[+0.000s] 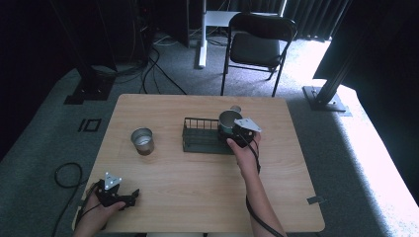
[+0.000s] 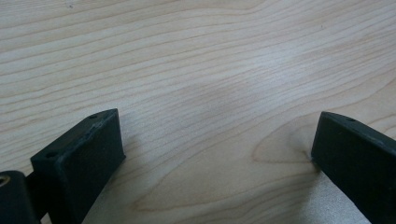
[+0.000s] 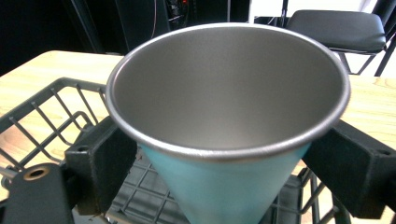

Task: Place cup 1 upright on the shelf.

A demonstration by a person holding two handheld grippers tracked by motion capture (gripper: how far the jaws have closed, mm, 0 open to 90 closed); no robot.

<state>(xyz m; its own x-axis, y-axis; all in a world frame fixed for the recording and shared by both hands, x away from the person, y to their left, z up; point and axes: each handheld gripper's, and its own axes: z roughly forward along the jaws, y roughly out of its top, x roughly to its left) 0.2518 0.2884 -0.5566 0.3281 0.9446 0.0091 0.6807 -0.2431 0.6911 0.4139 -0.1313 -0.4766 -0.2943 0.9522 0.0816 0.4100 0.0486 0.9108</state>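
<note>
My right gripper (image 1: 237, 134) is shut on a steel cup (image 1: 228, 121) with a light blue outside. It holds the cup upright over the right end of a dark wire basket (image 1: 200, 136) in the middle of the table. In the right gripper view the cup (image 3: 224, 84) stands empty between both jaws, with the basket's grid (image 3: 46, 112) beneath it. My left gripper (image 1: 129, 196) rests near the table's front left corner. Its jaws stand wide apart over bare wood (image 2: 210, 70), so the left gripper (image 2: 215, 140) is open and holds nothing.
A second steel cup (image 1: 142, 140) stands alone on the table to the left of the basket. The rim of another cup (image 1: 236, 108) shows just behind the held one. A black chair (image 1: 257, 44) stands on the carpet beyond the wooden table (image 1: 197, 187).
</note>
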